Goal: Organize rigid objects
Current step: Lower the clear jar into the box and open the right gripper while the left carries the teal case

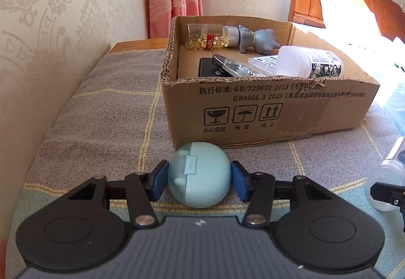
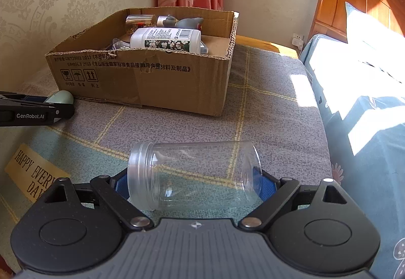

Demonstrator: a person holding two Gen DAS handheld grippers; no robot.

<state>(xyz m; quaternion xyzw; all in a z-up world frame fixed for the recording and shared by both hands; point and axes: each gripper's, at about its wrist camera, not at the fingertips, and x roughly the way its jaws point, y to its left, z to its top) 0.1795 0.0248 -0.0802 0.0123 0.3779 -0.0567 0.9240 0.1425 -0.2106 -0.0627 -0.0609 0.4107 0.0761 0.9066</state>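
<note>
A clear jar (image 2: 193,175) is clamped end to end in the right tongs (image 2: 193,186), long axis crosswise, mouth toward 9 o'clock. A round teal case (image 1: 200,174) is pinched in the left tongs (image 1: 200,184). The cardboard box (image 1: 268,106) is seen at 12 o'clock on the blanket (image 1: 101,127).

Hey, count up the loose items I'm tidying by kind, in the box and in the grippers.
Bottles and jars: 3: capsule bottle, white bottle, clear jar
Toy figure: 1
Blue round case: 1
Flat items in the cardboard box: unclear
Total countable: 5
</note>
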